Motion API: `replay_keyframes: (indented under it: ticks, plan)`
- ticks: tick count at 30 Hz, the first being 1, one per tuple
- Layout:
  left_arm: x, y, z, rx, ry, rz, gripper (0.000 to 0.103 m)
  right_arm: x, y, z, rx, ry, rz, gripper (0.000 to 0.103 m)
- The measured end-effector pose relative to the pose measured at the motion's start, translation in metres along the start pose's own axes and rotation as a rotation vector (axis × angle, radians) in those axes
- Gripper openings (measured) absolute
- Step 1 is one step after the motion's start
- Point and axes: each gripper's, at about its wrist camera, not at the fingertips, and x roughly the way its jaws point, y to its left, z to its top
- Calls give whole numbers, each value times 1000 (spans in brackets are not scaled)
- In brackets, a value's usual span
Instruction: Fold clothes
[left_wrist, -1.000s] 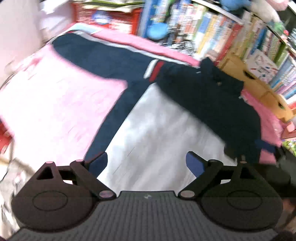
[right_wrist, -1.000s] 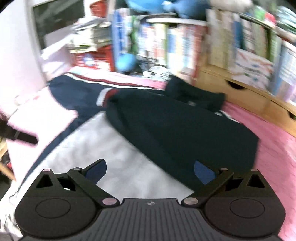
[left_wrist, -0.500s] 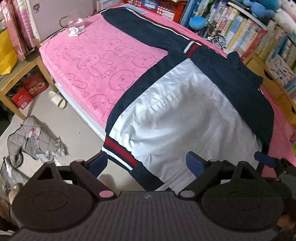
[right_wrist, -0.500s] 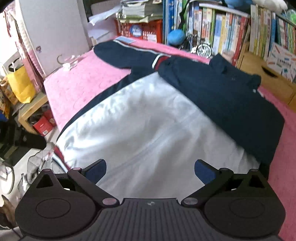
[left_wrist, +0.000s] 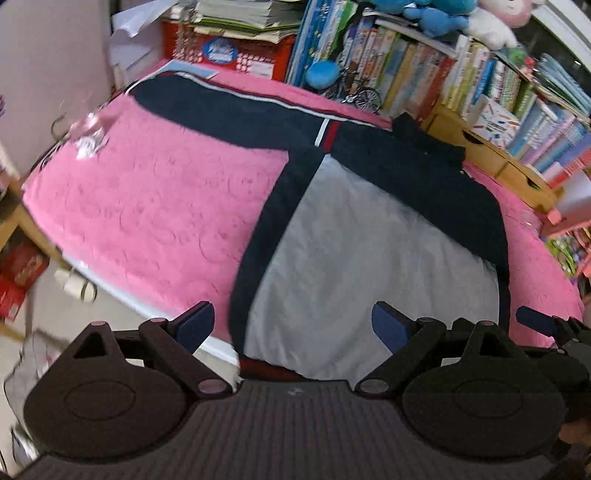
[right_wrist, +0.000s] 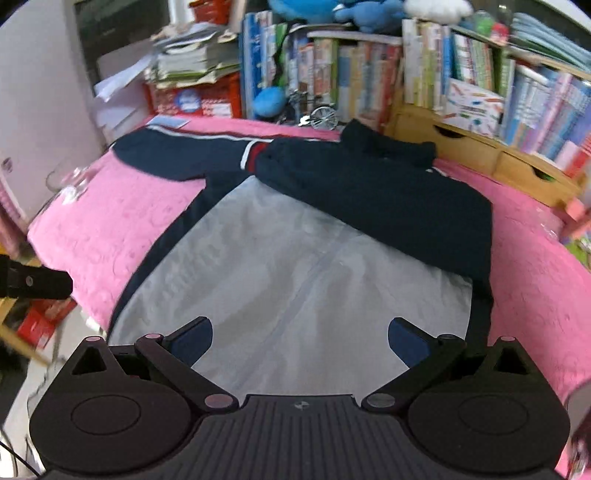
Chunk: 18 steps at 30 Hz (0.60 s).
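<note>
navy-and-white jacket (left_wrist: 369, 236) lies spread on the pink blanket (left_wrist: 155, 206) in the left wrist view, one sleeve stretched toward the far left corner, the other folded across the chest. left gripper (left_wrist: 293, 325) hangs above the hem with jaws wide apart, holding nothing. a fingertip of the other tool pokes in at the right edge.

right wrist view: the jacket (right_wrist: 295, 258) fills the blanket (right_wrist: 110, 221), bookshelf (right_wrist: 480, 92) behind. right gripper (right_wrist: 300, 338) is released over the white panel, empty.
</note>
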Motion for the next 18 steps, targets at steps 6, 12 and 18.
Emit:
replay_keyframes:
  ticks: [6,12,18]
  plan:
    - [0,26,8,27,26,-35,93,-11,41,-11,17,-4,-41,103]
    - [-12,43,-2,28,66,-9,93,5,57,-14,11,38,-52,103]
    - [-29,55,6,59,68,61,94,51,63,-12,-19,49,-46,103]
